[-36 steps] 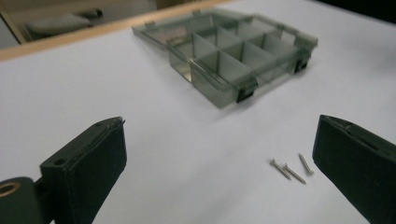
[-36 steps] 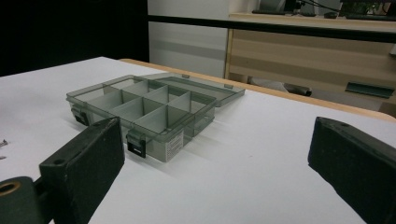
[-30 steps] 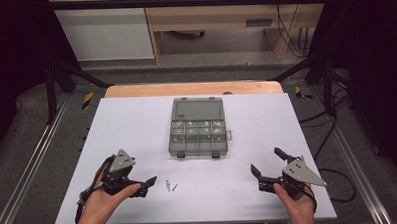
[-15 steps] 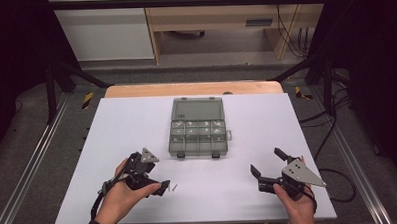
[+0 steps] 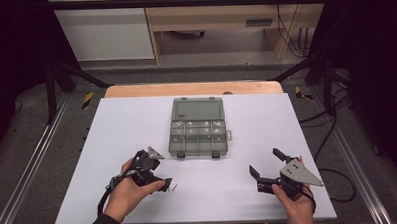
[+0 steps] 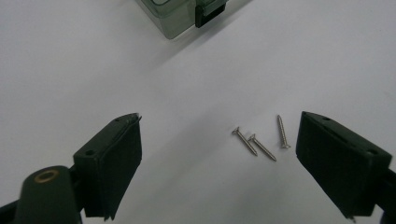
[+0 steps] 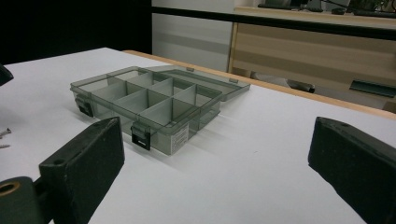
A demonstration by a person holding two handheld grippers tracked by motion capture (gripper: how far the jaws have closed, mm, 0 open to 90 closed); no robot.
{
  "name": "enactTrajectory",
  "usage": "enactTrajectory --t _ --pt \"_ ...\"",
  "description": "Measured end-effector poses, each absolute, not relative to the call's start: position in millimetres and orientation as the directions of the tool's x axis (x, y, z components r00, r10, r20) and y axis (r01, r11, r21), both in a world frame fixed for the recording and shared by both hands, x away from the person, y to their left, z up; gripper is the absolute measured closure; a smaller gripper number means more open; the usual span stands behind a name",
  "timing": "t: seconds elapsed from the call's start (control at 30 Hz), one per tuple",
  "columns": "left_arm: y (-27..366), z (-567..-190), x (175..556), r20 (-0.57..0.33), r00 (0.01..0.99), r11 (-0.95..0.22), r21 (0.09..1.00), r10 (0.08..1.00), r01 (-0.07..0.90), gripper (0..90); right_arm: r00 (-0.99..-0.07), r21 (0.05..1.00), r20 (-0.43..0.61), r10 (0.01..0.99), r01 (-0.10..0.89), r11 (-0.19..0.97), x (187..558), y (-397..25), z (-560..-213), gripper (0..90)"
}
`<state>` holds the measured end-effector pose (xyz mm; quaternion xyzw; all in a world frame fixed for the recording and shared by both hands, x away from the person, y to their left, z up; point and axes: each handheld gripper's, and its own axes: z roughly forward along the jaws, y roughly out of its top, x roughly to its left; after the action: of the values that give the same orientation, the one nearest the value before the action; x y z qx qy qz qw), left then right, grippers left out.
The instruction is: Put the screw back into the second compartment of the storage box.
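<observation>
Three small screws [image 6: 259, 138] lay loose on the white table [image 5: 137, 124] just in front of the open compartment box [image 5: 198, 128], as your left gripper [image 6: 219, 154], which a second earlier had rested nearer the table's left edge, arrived over them with its jaws spread wide on either side and touching none. That shift suggested a pick-up of a screw was about to begin. Your right gripper [image 5: 267, 165] waited well apart at the right, jaws equally wide and empty.
</observation>
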<state>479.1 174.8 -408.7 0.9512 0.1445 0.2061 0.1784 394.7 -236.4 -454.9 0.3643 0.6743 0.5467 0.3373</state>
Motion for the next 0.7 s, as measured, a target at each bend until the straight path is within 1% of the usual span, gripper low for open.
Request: enactTrajectory --t 0.2,0.4,0.5,0.53,0.6,0.63,0.67,0.7 --pt "169.2 -411.1 490.0 0.335 0.889 -0.91 0.374 0.314 0.18 18.7 -0.51 0.982 -0.056 0.858 0.125 0.138 395.2 -236.0 -455.6 3.9" --pt "164.4 -412.9 491.4 0.33 0.889 -0.914 0.357 0.317 0.193 21.4 -0.512 0.982 -0.057 0.857 0.126 0.14 395.3 -235.9 -455.8 4.0" --pt "164.2 -413.7 492.6 0.326 0.894 -0.917 0.35 0.309 0.189 24.5 -0.512 0.981 -0.058 0.857 0.128 0.143 395.3 -235.8 -455.9 3.9" --pt "164.2 -413.7 492.6 0.326 0.894 -0.917 0.35 0.309 0.189 26.2 -0.512 0.981 -0.06 0.857 0.127 0.144 395.4 -235.7 -456.0 3.9" --pt "164.6 -414.1 493.1 0.319 0.896 -0.918 0.346 0.308 0.192 32.8 -0.514 0.981 -0.06 0.855 0.127 0.145 395.7 -235.4 -456.3 4.0" --pt "164.6 -414.7 493.7 0.318 0.897 -0.918 0.346 0.308 0.192 32.8 -0.514 0.981 -0.06 0.855 0.127 0.145 395.7 -235.4 -456.3 4.0" --pt "163.7 -415.3 494.3 0.3 0.905 -0.921 0.337 0.3 0.194 40.9 -0.515 0.981 -0.06 0.855 0.129 0.146 395.6 -234.9 -456.4 4.0" --pt "162.7 -416.1 494.3 0.291 0.908 -0.922 0.332 0.301 0.199 44.2 -0.515 0.981 -0.06 0.855 0.129 0.147 395.6 -234.8 -456.4 4.0"
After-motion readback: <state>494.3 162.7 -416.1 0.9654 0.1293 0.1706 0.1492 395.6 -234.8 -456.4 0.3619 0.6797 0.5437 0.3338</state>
